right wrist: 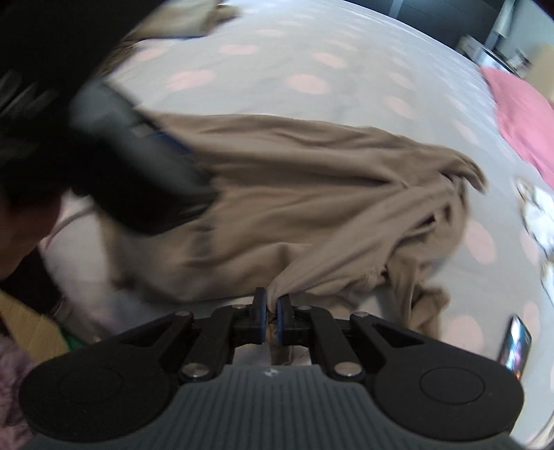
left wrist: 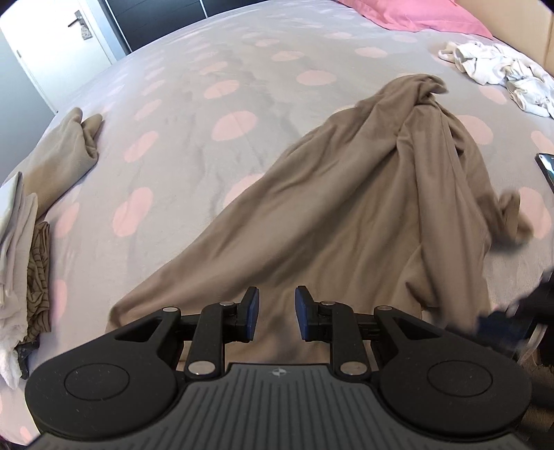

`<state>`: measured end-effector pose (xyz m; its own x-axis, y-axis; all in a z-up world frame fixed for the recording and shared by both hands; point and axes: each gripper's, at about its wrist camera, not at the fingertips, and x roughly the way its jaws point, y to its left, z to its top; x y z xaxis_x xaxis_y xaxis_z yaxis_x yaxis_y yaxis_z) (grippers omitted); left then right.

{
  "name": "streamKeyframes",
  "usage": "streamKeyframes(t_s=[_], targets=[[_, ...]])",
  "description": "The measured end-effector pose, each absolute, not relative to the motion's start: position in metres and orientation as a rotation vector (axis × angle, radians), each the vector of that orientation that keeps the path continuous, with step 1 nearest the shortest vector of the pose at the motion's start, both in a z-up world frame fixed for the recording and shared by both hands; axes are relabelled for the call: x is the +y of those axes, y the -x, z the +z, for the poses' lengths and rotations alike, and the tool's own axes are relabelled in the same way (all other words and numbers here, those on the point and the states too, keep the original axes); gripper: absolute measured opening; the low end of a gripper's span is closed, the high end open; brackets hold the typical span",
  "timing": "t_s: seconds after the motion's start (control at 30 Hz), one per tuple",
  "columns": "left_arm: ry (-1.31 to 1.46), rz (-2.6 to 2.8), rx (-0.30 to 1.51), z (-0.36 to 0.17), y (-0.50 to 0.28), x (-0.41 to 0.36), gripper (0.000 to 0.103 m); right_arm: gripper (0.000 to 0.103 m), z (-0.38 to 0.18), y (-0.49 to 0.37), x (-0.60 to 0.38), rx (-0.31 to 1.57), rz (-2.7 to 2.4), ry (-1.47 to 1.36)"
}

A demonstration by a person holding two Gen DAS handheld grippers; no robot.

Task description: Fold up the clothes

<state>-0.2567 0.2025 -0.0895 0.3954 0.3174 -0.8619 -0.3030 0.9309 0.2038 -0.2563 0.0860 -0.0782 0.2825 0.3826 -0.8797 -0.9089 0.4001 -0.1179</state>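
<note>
Tan garment [left wrist: 346,207] sprawled on bed [left wrist: 207,104] — grey cover, pink dots — crumpled, twisted into ridge at far end, smoother near. Right hand-held gripper [right wrist: 271,308] pinching bunched near edge of cloth. Left hand-held gripper [left wrist: 276,313] spread over near hem, pads clear of cloth. White laundry heap [left wrist: 498,72] far right.

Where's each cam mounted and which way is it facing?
Left wrist: on the left tongs, angled down over the tan garment on the dotted bed; jaws parted, right tongs blurred at right edge.
Right wrist: on the right tongs, shut on the garment's edge; left tongs blurred upper left.
Shared: garment, bed, pink pillow, phone.
</note>
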Motion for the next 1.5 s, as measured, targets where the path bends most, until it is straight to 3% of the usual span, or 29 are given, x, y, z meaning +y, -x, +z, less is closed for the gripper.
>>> streamKeyframes(t_s=[0.2, 0.27, 0.33, 0.5, 0.87, 1.2, 1.3, 1.5], targets=[[-0.022, 0.378, 1.1, -0.087, 0.259, 0.202, 0.021, 0.008, -0.082, 0.273, 0.094, 0.892, 1.04, 0.768], [-0.028, 0.371, 1.097, -0.087, 0.259, 0.202, 0.021, 0.017, -0.084, 0.268, 0.094, 0.906, 1.026, 0.759], [-0.03, 0.366, 1.091, -0.086, 0.26, 0.201, 0.021, 0.033, -0.085, 0.26, 0.091, 0.914, 1.008, 0.748], [-0.022, 0.345, 1.075, -0.08, 0.261, 0.197, 0.021, 0.036, -0.083, 0.251, 0.081, 0.93, 0.96, 0.75], [-0.015, 0.213, 1.039, -0.062, 0.262, 0.167, 0.021, 0.054, -0.063, 0.235, 0.045, 0.958, 0.931, 0.745], [-0.05, 0.136, 1.035, -0.059, 0.254, 0.135, 0.021, 0.055, -0.065, 0.221, 0.026, 0.965, 0.889, 0.857], [-0.058, 0.098, 1.021, -0.059, 0.255, 0.127, 0.029, 0.055, -0.068, 0.211, 0.024, 0.965, 0.874, 0.894], [-0.066, 0.053, 1.04, -0.07, 0.249, 0.114, 0.03, 0.054, -0.071, 0.195, 0.022, 0.978, 0.882, 0.879]])
